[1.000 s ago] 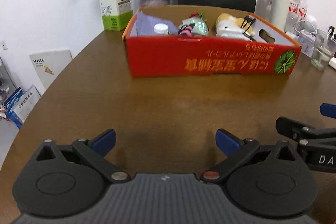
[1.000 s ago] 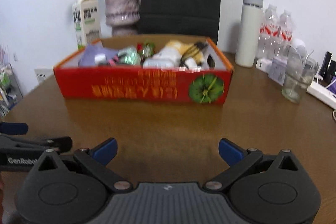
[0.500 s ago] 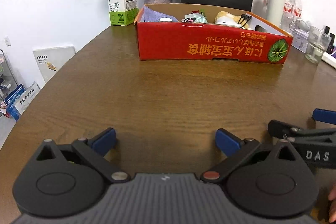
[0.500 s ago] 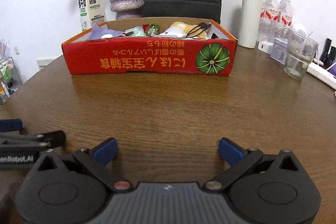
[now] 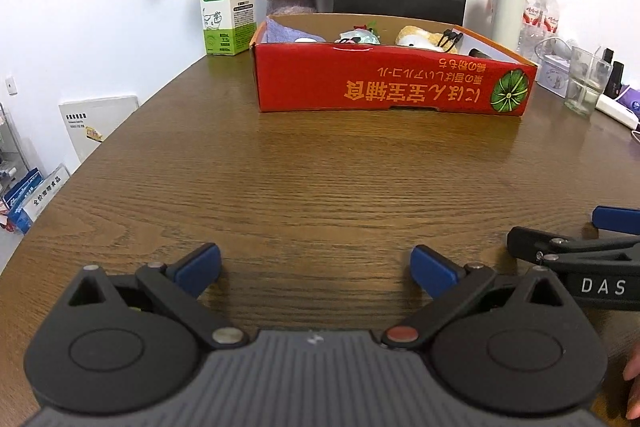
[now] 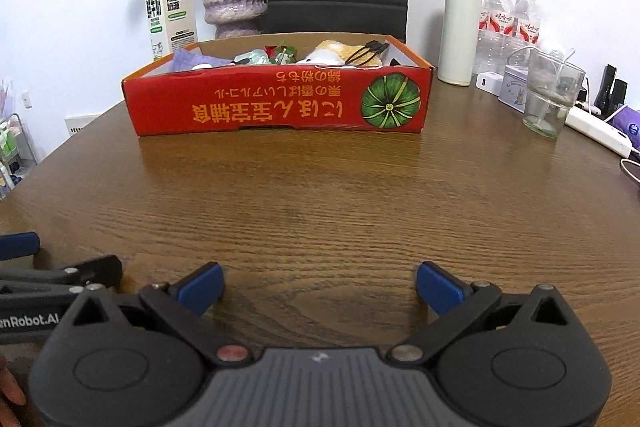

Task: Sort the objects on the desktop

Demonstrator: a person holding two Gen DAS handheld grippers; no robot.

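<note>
1. Table (image 5: 320,179), big, brown and wooden, fills the middle and bottom of both views. It looks hard and flat.

2. The red box (image 5: 394,81) sits in the upper middle of both views, on the far part of the table, well away from both tongs. It is thin cardboard, so I think it is light and would bend if squeezed. Its top edge looks like the best place to hold.

3. The small things to sort are inside the box. The purple cloth (image 5: 280,31) is in its left end and looks soft and floppy. You could pinch a fold of it.

4. The yellow plush toy (image 5: 418,37) sits toward the right of the box. It looks soft and light, so any plump part would do.

5. The black cable (image 5: 450,39) lies on the toy. It is thin and bendy and may slip, so its thick end plugs seem best to hold.

6. The left gripper (image 5: 316,263) is at the bottom of its view, with its tongs wide apart and holding nothing.

7. The right gripper (image 6: 320,283) is at the bottom of its view too, tongs wide apart and empty.
</note>
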